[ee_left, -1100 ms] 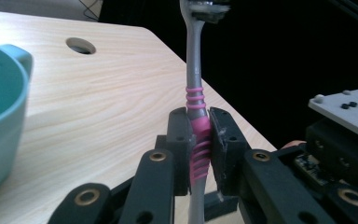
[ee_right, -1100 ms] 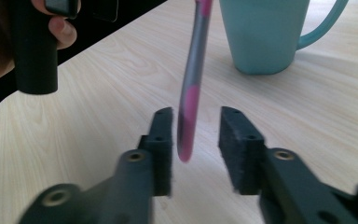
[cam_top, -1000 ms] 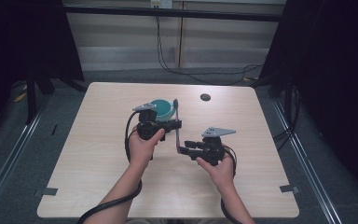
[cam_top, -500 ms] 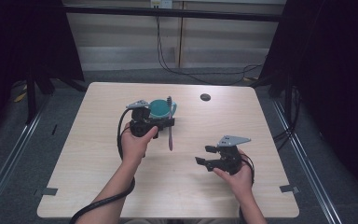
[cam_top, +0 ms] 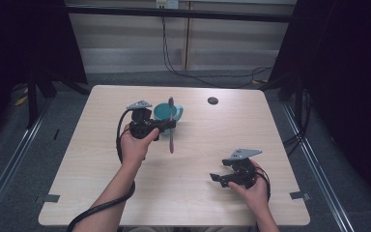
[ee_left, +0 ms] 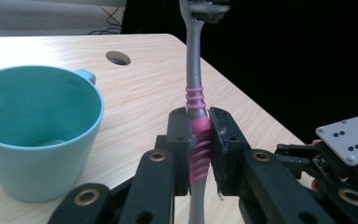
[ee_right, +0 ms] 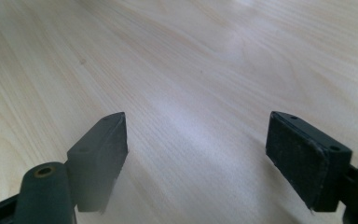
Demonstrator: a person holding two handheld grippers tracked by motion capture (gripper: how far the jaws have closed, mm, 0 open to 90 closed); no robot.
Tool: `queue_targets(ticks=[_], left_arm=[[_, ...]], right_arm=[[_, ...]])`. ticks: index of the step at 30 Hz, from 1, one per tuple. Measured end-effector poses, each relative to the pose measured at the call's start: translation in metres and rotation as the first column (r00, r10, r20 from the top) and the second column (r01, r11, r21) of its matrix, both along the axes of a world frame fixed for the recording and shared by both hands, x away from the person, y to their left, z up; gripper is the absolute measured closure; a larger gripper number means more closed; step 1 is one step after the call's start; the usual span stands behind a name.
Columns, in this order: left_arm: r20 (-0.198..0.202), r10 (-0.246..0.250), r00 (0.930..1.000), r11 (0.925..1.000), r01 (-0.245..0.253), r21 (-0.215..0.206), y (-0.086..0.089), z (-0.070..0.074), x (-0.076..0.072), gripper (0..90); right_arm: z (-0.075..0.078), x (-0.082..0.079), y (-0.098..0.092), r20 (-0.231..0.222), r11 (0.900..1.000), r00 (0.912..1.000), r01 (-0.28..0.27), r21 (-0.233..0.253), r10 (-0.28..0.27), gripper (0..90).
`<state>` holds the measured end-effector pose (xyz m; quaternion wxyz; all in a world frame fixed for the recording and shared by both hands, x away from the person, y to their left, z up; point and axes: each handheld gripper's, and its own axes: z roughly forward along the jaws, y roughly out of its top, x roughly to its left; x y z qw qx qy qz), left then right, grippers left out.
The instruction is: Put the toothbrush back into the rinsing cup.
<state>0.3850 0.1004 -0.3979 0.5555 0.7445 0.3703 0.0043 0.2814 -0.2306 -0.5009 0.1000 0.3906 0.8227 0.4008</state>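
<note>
Left tongs clamp an upright toothbrush beside the teal cup; right tongs gape empty over bare table.

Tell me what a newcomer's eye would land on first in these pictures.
First, the toothbrush, clamped upright at its pink grip in the left hand-held gripper, bristles up, right beside the teal cup near the table's far middle. Next, the right hand-held gripper, jaws wide open and empty, low over bare wood near the front right. A small dark hole marks the tabletop behind the cup.
</note>
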Motion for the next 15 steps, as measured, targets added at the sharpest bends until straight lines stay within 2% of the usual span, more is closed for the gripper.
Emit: queue_targets(ticks=[1,4,5,7,15], left_arm=[[0.007,0.003,1.0,0.9999,-0.003,0.013,0.0013,0.0012,0.0005,79.3],[0.009,0.007,0.9999,0.9998,-0.007,0.017,0.0028,0.0024,0.0016,79.4],[0.01,0.008,0.9999,0.9998,-0.009,0.02,0.0038,0.0036,0.0028,79.3],[0.015,0.012,0.9998,0.9997,-0.013,0.022,0.0041,0.004,0.0035,79.4],[0.027,0.022,0.9994,0.9993,-0.023,0.03,0.0052,0.0096,0.0076,79.3]], right_arm=[[-0.0007,-0.0003,-0.0004,-0.007,1.0,1.0,0.005,-0.001,-0.005,20.7],[-0.002,-0.0019,-0.0009,-0.009,1.0,0.9999,0.008,0.004,-0.008,20.2],[-0.0031,-0.004,-0.0009,-0.005,1.0,0.9999,0.015,-0.018,-0.016,19.5],[-0.0048,-0.0055,-0.0009,-0.005,0.999,0.9998,0.017,-0.032,-0.017,18.3],[-0.0084,-0.0078,-0.0013,0.011,0.999,0.9999,0.0,-0.044,0.0,15.3]])
